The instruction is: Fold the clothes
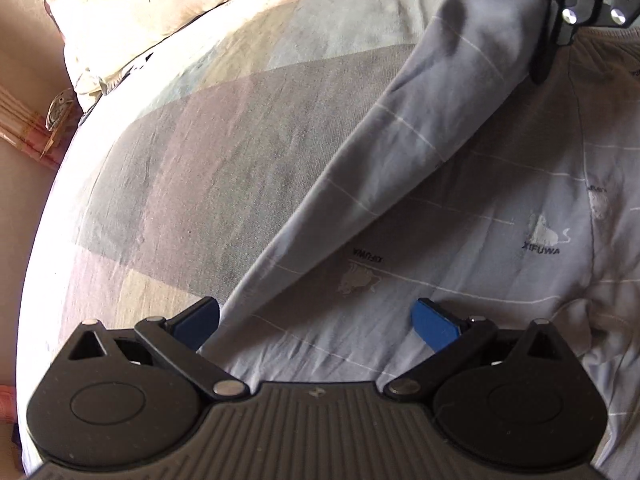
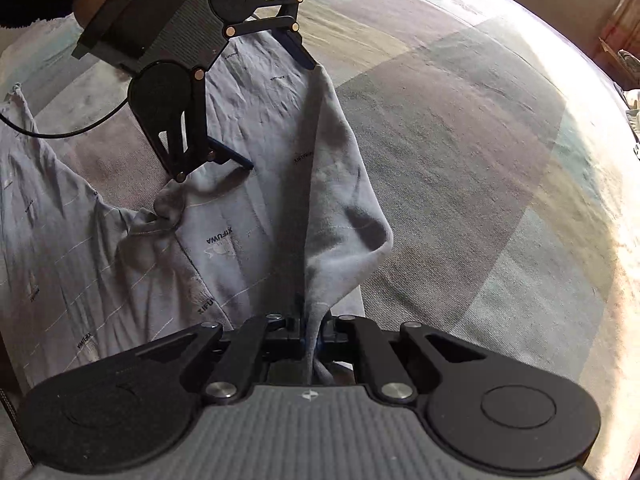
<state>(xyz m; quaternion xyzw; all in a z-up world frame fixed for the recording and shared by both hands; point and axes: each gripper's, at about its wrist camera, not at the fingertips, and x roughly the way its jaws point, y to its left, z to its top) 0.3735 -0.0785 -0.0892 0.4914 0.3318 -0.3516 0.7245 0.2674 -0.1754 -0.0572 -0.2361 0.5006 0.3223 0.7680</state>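
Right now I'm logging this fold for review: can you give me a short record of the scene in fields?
surface: bed with patchwork sheet
garment: pale blue-grey printed shirt, lying spread out
raised part: sleeve, lifted off the shirt
right tool: shut on the sleeve end
left tool: open, the sleeve's base between its blue pads, not pinched
background: pillow at the bed's edge

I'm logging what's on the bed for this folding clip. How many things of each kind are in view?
Grey printed garment: 1
Pillow: 1
Patchwork bedsheet: 1
Grippers: 2, the left gripper open, the right gripper shut on the garment's edge
Total: 5
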